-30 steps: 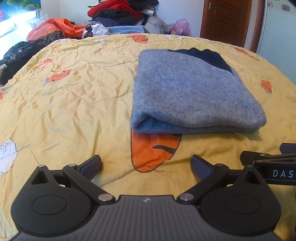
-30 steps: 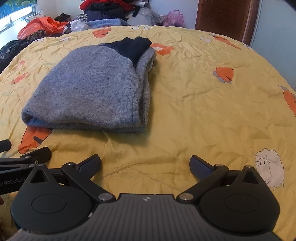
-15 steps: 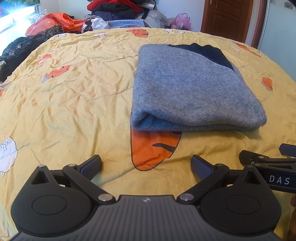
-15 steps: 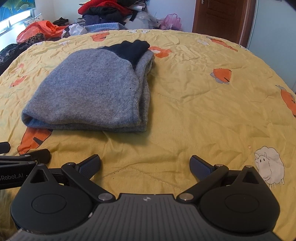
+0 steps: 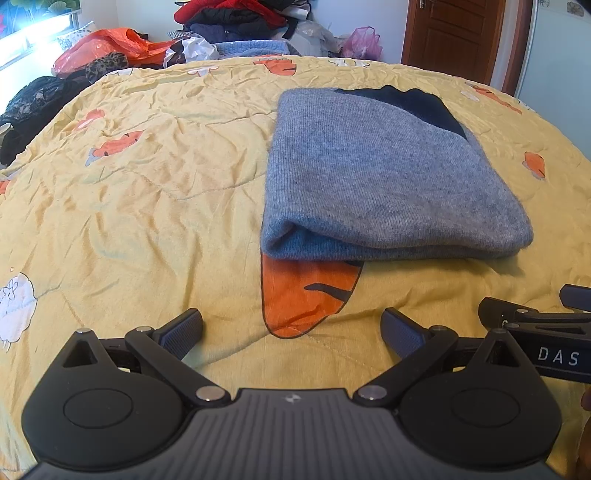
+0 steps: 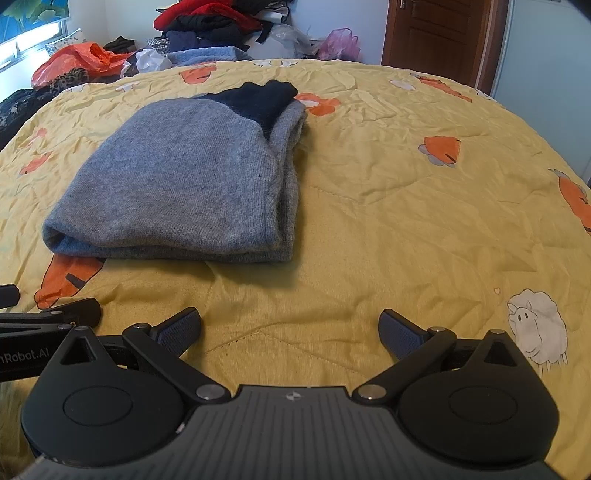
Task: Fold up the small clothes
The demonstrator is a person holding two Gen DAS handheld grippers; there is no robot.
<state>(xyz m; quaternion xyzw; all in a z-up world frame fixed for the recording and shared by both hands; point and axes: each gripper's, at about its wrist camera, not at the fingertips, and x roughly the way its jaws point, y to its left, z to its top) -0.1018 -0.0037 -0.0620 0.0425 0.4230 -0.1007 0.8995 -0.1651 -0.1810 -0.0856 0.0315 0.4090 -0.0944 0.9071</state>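
Note:
A grey knit garment [image 5: 384, 181] with a dark navy part at its far end lies folded into a thick rectangle on the yellow bedspread [image 5: 147, 206]. The same grey garment [image 6: 184, 184] shows left of centre in the right wrist view. My left gripper [image 5: 291, 328] is open and holds nothing, hovering over the spread a little short of the garment's near fold. My right gripper [image 6: 290, 328] is open too, near the front and to the right of the garment. Each gripper's side shows at the edge of the other's view.
A heap of clothes [image 5: 229, 18] and an orange plastic bag [image 5: 107, 44] lie beyond the far edge of the bed. Dark clothes [image 5: 33, 107] lie at the left. A brown door [image 6: 439, 33] stands at the back right. Bare bedspread [image 6: 424, 206] stretches right of the garment.
Both grippers have pulled back and risen slightly from the folded garment, so more of the room beyond the bed shows. The garment has not moved.

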